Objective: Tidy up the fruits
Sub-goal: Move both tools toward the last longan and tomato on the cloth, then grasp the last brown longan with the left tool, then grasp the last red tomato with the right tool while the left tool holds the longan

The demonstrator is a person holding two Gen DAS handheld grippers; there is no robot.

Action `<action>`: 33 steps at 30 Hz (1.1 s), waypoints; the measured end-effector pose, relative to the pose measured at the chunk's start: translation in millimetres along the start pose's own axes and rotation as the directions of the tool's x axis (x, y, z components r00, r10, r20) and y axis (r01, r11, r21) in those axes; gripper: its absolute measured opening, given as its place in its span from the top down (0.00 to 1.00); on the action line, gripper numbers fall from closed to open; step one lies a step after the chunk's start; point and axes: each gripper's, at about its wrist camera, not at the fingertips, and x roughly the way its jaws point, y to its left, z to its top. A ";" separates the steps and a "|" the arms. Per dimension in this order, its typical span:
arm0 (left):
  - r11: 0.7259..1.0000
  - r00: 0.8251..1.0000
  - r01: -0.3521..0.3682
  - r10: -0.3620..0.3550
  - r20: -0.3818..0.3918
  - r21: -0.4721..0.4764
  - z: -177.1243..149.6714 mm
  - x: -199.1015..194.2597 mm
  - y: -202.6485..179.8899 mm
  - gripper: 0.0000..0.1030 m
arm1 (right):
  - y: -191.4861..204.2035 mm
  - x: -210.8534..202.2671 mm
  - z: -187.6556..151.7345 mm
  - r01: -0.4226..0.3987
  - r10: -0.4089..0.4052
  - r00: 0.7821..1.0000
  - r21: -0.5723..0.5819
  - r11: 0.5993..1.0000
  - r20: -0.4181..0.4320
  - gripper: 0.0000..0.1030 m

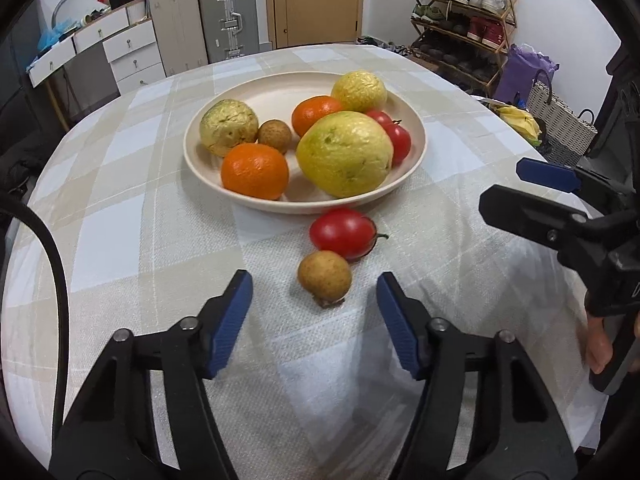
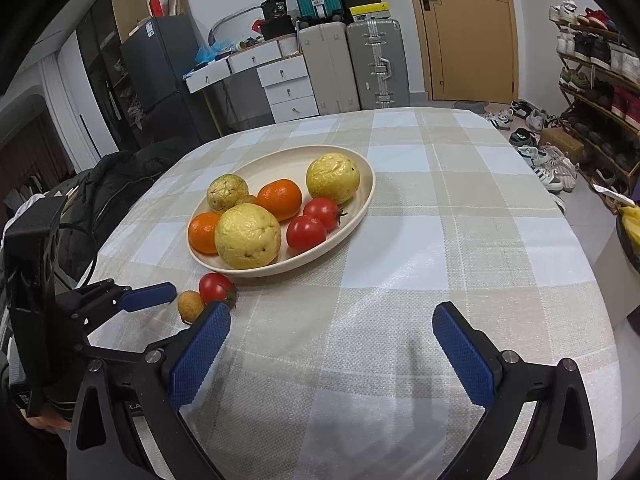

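A cream plate [image 1: 416,136] sits on a checked tablecloth [image 1: 120,220] and holds most of the fruit: a large yellow-green guava [image 1: 344,154] at the plate's 5 o'clock, a wrinkled yellow fruit [image 1: 360,90] at 1 o'clock, another rough yellow one [image 1: 229,127] at 9 o'clock, two oranges [image 1: 255,171] at 7 o'clock and near the centre, a small brown fruit on the plate [image 1: 274,135] between them, and two red tomatoes [image 1: 396,136] at 3 o'clock.

Two pieces lie off the plate on the cloth, just beyond its 6 o'clock rim: a loose tomato [image 1: 343,233] and, touching it on the near side, a small brown longan [image 1: 325,276].

The left gripper [image 1: 314,296] hovers low over the cloth with its blue pads spread. The longan lies just ahead of the fingertips, toward the right finger, and neither pad touches it.

The right gripper [image 2: 332,340] is at 3 o'clock in the left wrist view, well apart from the fruit, its jaws wide apart over bare cloth and holding nothing.
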 end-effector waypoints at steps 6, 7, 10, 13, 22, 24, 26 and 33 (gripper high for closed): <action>0.999 0.999 0.033 -0.034 0.010 0.034 1.4 -1.7 -9.1 0.69 | -2.5 1.1 0.0 -0.002 0.002 1.000 0.006 1.000 -0.004 0.00; 0.999 0.999 0.036 -0.036 0.011 0.037 0.7 -2.4 -10.1 0.76 | -2.6 1.2 0.0 -0.002 0.002 1.000 0.007 1.000 -0.005 0.00; 0.999 0.999 0.036 -0.037 0.012 0.041 0.2 -3.8 -11.7 0.78 | -1.9 2.3 -0.7 -0.005 0.005 1.000 0.004 1.000 -0.010 0.00; 0.999 0.999 0.034 -0.035 0.017 0.037 -3.1 -5.8 -8.9 0.78 | -0.8 4.8 -1.8 -0.001 0.001 1.000 -0.003 1.000 -0.017 0.00; 0.999 0.996 0.039 -0.039 0.077 -0.009 -11.3 -29.1 15.5 0.78 | 6.8 10.7 -3.6 -0.029 0.029 0.998 -0.008 1.000 -0.053 0.00; 0.999 0.996 0.032 -0.030 0.086 -0.020 -11.5 -34.1 22.7 0.78 | 12.5 13.3 -4.0 -0.029 0.028 0.997 -0.021 0.999 -0.069 0.00; 0.999 0.995 0.024 -0.021 0.098 -0.033 -10.5 -38.6 29.8 0.78 | 20.2 15.7 -5.8 -0.026 0.023 0.997 -0.041 0.999 -0.076 0.00; 0.996 0.992 0.017 -0.006 0.123 -0.088 -8.1 -50.0 52.7 0.78 | 52.4 34.0 -6.0 -0.015 -0.001 0.991 -0.121 0.993 -0.132 0.00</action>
